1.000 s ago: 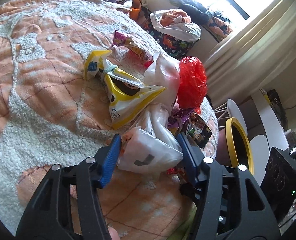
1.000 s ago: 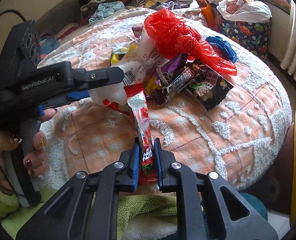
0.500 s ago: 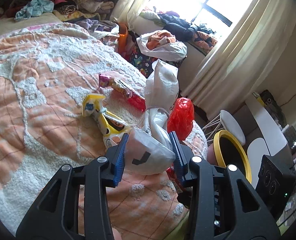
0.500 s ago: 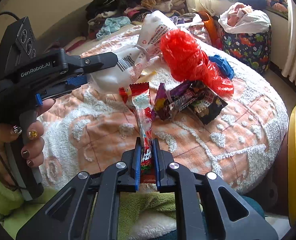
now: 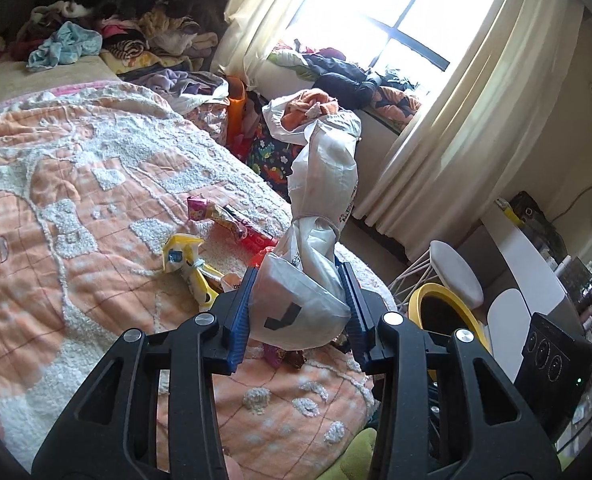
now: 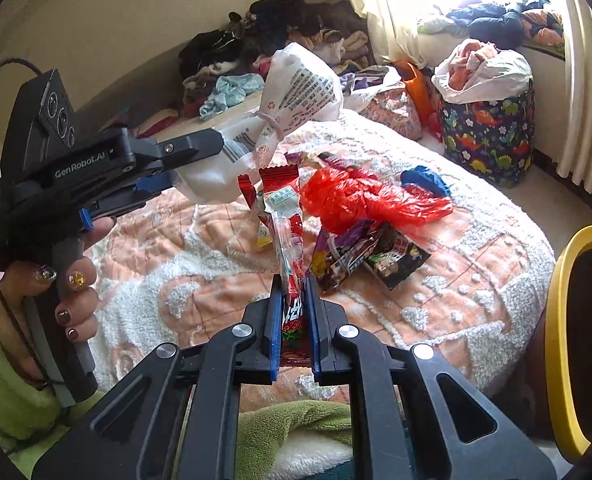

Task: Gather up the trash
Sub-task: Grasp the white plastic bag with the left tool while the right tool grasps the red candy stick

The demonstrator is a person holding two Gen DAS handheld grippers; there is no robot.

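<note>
Your left gripper [image 5: 299, 292] clamps a crinkled white plastic bag [image 5: 319, 216], its jaws having just narrowed onto the bag's tied lower bulge; the bag's long axis stands up and away from the fingers, above the bed. Your right gripper [image 6: 292, 300] pinches a slim red snack wrapper [image 6: 286, 216] in nearly closed jaws, and the wrapper rises upright, its crimped top uppermost. Below, a glossy red plastic bag [image 6: 359, 200] and dark foil snack packets [image 6: 359, 256] lie on the nubby orange-and-white bedspread [image 6: 455, 288] near its rounded edge. A yellow-rimmed bin [image 6: 555, 320] stands just beyond that edge at your right
</note>
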